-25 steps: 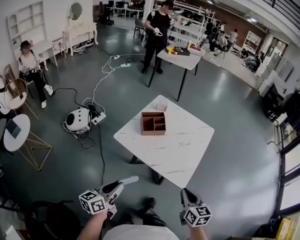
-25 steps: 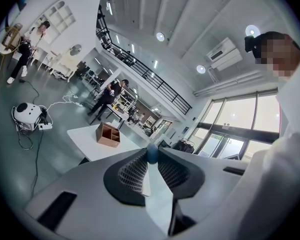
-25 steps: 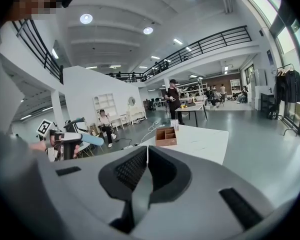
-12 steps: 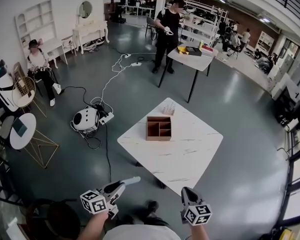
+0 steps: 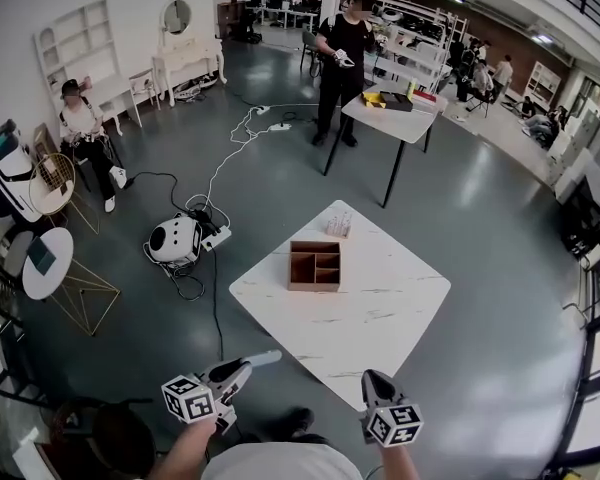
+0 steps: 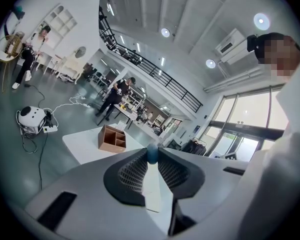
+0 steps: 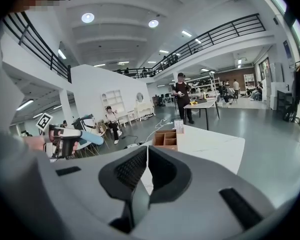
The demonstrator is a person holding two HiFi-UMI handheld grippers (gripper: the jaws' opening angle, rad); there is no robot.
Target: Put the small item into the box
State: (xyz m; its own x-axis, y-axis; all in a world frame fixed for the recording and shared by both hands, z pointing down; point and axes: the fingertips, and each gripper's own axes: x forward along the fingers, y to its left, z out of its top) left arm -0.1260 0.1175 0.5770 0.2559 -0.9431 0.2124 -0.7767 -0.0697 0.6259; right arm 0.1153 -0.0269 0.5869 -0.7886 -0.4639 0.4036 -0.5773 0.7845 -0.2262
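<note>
A brown wooden box (image 5: 314, 266) with open compartments stands on the white marble table (image 5: 380, 308), toward its far side. A small clear item (image 5: 337, 224) sits just beyond the box. Both grippers hang low, short of the table's near edge. My left gripper (image 5: 265, 357) points toward the table; in the left gripper view its jaws (image 6: 152, 154) pinch a small blue item (image 6: 152, 152) at their tips, with the box (image 6: 112, 139) ahead. My right gripper (image 5: 368, 376) is shut, nothing between its pads (image 7: 147, 149); the box (image 7: 166, 138) lies ahead of it.
A white round machine (image 5: 175, 240) and cables lie on the floor left of the table. A round side table (image 5: 45, 263) and a wire chair stand at the left. One person stands by a dark-legged table (image 5: 395, 113) at the back; another sits at the far left (image 5: 80, 128).
The head view has shifted a little, so the table and box sit slightly lower in frame. Both grippers keep the same low pose and the same jaw state.
</note>
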